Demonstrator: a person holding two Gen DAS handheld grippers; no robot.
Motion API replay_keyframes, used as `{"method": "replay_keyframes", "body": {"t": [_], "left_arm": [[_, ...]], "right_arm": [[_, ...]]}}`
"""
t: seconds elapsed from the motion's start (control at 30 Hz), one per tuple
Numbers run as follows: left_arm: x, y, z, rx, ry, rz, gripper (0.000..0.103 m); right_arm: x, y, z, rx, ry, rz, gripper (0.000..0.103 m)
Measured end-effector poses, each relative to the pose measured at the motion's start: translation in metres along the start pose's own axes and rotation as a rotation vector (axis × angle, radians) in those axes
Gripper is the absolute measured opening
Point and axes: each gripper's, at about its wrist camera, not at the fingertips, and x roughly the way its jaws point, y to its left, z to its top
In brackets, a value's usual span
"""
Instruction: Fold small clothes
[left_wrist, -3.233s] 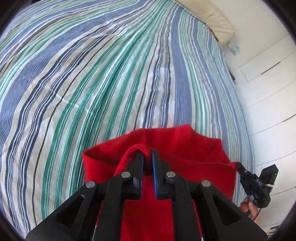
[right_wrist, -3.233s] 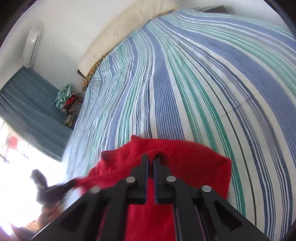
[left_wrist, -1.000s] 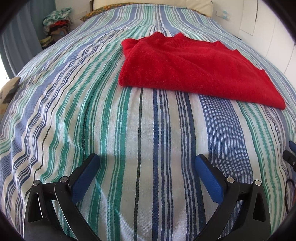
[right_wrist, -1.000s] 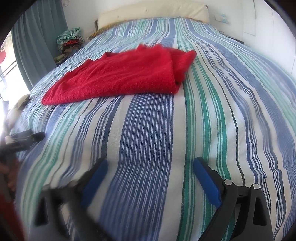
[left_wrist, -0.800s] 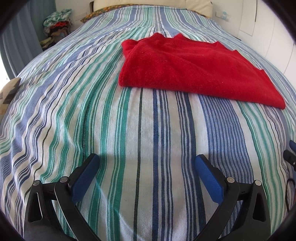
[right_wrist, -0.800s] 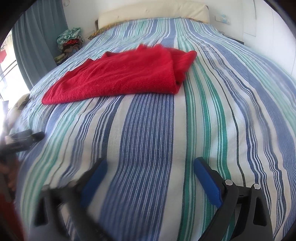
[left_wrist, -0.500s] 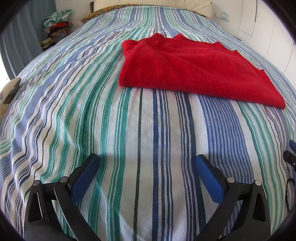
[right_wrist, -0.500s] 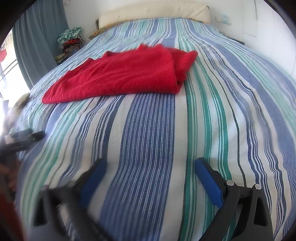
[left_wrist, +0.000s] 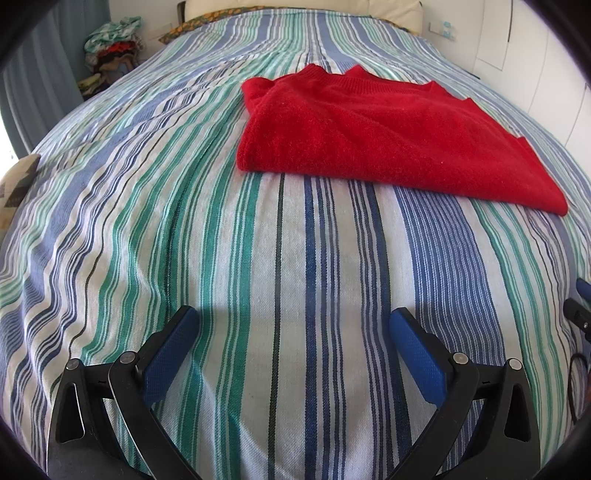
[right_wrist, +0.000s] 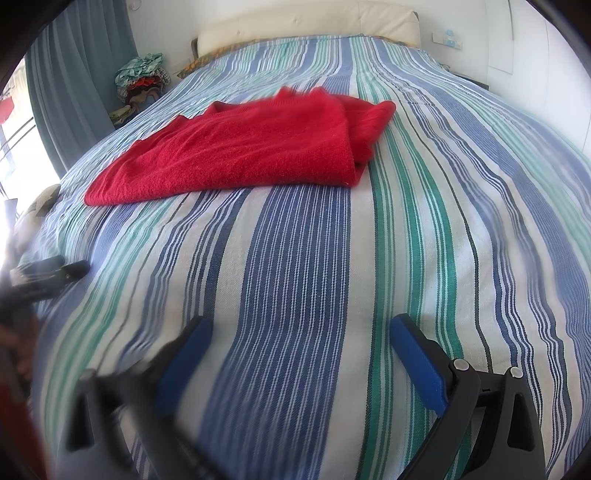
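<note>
A red knitted sweater (left_wrist: 388, 136) lies folded flat on the striped bedspread (left_wrist: 258, 277), in the far half of the bed. It also shows in the right wrist view (right_wrist: 240, 147), with a folded edge on its right. My left gripper (left_wrist: 291, 332) is open and empty, low over the bedspread, well in front of the sweater. My right gripper (right_wrist: 299, 336) is open and empty too, equally far back from the sweater. The left gripper's tip shows at the left edge of the right wrist view (right_wrist: 55, 273).
A cream headboard (right_wrist: 306, 26) stands at the far end of the bed. A pile of clothes (right_wrist: 142, 81) sits at the far left by a blue curtain (right_wrist: 81, 74). White cupboard doors (left_wrist: 546, 74) run along the right.
About three seconds ago both grippers were shut on the red sweater; they have since let go, opened and drawn back. Over the last second nothing has visibly moved.
</note>
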Motion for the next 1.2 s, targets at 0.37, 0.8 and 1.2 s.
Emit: {"method": "replay_keyframes", "body": {"t": [0.37, 0.8, 1.2], "left_arm": [[-0.058, 0.079, 0.008, -0.225, -0.036, -0.119, 0.101], [-0.027, 0.08, 0.005, -0.26, 0.056, -0.186, 0.101], [-0.027, 0.108, 0.001, -0.349, 0.058, -0.173, 0.101]], "right_arm": [[-0.015, -0.032, 0.11, 0.153, -0.037, 0.062, 0.096], [0.057, -0.012, 0.2, 0.356, 0.057, 0.177, 0.012], [0.132, 0.213, 0.232, 0.095, 0.219, 0.523, 0.055]]}}
